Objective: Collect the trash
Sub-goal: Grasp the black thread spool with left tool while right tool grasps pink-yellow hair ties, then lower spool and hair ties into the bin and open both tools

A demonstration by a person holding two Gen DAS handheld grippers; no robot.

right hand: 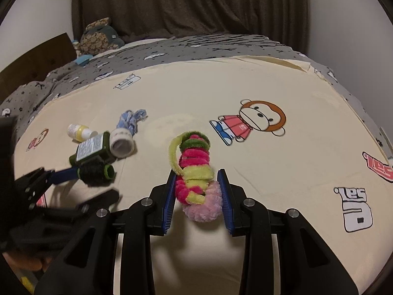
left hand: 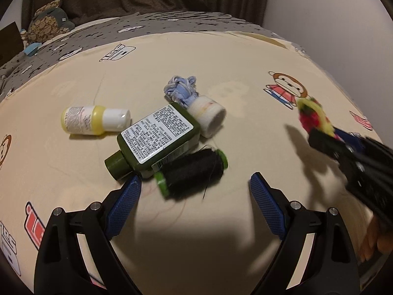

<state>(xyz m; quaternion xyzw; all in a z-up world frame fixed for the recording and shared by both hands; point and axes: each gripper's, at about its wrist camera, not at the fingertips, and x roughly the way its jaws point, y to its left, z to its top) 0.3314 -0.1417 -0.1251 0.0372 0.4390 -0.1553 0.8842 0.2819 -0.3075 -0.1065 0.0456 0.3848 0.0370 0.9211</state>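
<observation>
My left gripper (left hand: 195, 183) is open just above the cream sheet (left hand: 221, 61). A black thread spool with green ends (left hand: 191, 175) lies at its fingertips, untouched by the pads. Just beyond lie a dark green bottle (left hand: 157, 137), a yellow and white bottle (left hand: 95, 120), a white tape roll (left hand: 211, 116) and a blue-white knotted rope (left hand: 181, 89). My right gripper (right hand: 197, 173) is shut on a fuzzy bundle of pink, yellow and green pipe cleaners (right hand: 194, 162), held clear of the sheet to the right of the pile.
A grey patterned blanket (right hand: 196, 46) covers the far part of the bed, with a stuffed toy (right hand: 98, 36) at its back left. A brown curtain (right hand: 184, 5) hangs behind. A dark wooden board (right hand: 36, 59) stands at the left. The sheet carries cartoon prints (right hand: 248, 123).
</observation>
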